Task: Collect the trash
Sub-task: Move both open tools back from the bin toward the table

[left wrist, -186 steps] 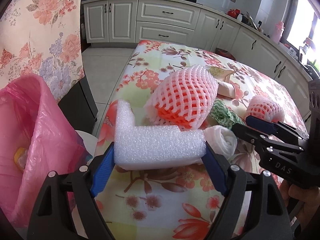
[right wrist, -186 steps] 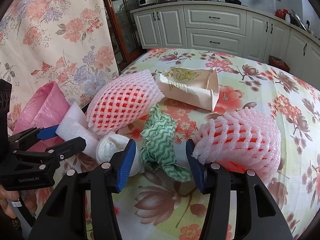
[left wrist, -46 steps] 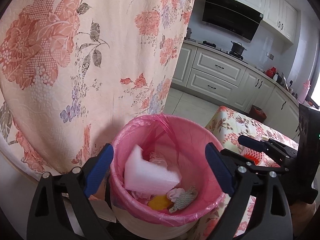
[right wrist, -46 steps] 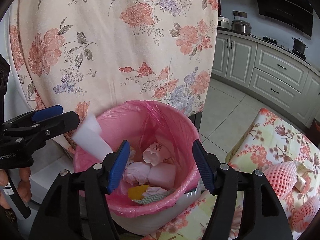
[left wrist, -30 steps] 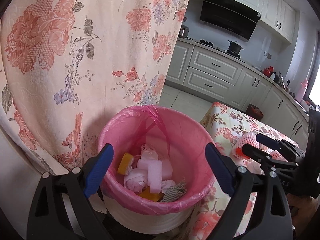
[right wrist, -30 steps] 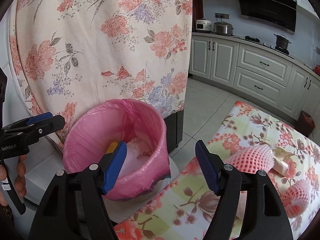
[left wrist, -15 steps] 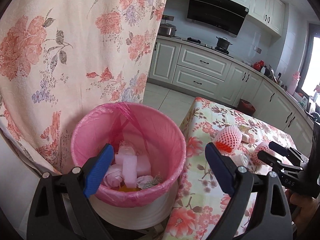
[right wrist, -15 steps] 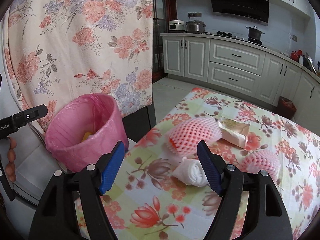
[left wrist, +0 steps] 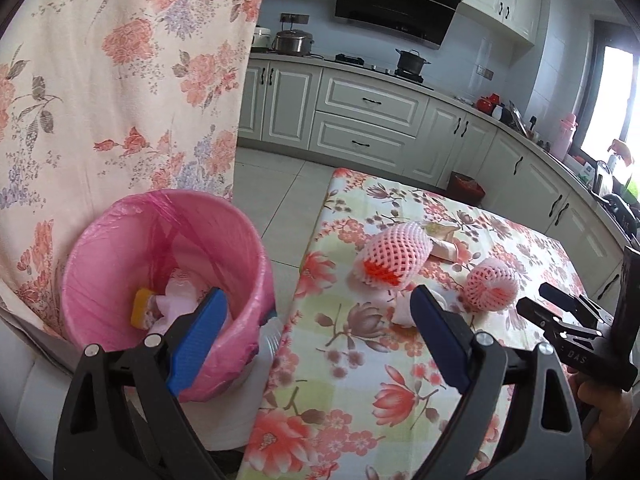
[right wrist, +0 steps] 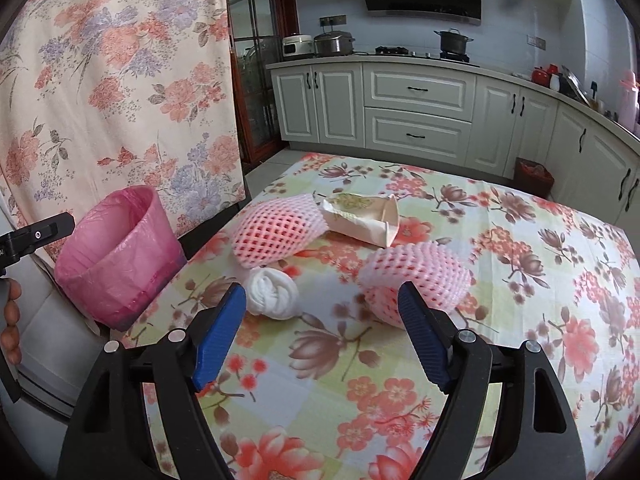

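A pink-lined trash bin (left wrist: 120, 240) (right wrist: 116, 256) stands left of the floral table (left wrist: 360, 360) (right wrist: 520, 280) and holds several pieces of trash. On the table lie a large pink foam net (left wrist: 394, 254) (right wrist: 276, 228), a smaller pink foam net (left wrist: 490, 284) (right wrist: 416, 276), a white wad (right wrist: 272, 290) (left wrist: 402, 312) and a paper cup (right wrist: 364, 218) (left wrist: 442, 244). My left gripper (left wrist: 316, 338) is open and empty between bin and table. My right gripper (right wrist: 320, 328) is open and empty above the table, near the wad and the smaller net.
A floral curtain (left wrist: 120, 80) hangs behind the bin. Kitchen cabinets (right wrist: 416, 112) line the far wall. The right gripper's body (left wrist: 580, 336) shows at the right edge of the left wrist view. A tiled floor (left wrist: 276, 184) lies beyond the table.
Both grippers have swung right, away from the bin and toward the table. The trash on the table is now larger and nearer in both views.
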Available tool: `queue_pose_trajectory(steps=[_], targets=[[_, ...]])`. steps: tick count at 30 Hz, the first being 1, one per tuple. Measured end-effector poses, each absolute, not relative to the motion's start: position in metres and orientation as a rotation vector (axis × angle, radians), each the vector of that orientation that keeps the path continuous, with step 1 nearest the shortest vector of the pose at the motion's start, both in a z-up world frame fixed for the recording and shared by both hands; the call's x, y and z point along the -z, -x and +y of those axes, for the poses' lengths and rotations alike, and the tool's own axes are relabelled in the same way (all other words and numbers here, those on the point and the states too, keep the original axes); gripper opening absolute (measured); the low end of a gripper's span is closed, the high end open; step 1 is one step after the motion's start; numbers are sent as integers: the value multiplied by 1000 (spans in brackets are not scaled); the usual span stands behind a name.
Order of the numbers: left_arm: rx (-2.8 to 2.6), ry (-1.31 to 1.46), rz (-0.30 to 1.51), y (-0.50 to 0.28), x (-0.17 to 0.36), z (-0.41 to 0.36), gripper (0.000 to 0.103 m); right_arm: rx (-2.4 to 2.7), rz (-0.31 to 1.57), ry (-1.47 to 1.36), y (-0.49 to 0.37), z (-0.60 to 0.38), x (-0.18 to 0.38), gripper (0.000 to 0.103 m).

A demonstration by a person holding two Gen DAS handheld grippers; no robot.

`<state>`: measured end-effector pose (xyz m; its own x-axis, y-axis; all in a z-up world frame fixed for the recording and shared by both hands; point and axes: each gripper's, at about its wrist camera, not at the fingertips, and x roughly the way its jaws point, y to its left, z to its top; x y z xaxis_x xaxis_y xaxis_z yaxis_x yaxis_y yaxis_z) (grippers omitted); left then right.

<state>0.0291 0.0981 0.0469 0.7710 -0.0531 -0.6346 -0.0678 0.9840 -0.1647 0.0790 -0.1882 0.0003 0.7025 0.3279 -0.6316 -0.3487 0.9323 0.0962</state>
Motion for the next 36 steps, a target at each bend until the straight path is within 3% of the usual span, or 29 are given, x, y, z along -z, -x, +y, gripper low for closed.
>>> queue_pose_trajectory(steps=[25, 36], targets=[[102, 126, 823, -96, 4, -8, 88, -283, 753, -46, -108, -267, 26, 79], [117, 143, 908, -130, 42, -24, 80, -277, 780, 0, -133, -255, 35, 80]])
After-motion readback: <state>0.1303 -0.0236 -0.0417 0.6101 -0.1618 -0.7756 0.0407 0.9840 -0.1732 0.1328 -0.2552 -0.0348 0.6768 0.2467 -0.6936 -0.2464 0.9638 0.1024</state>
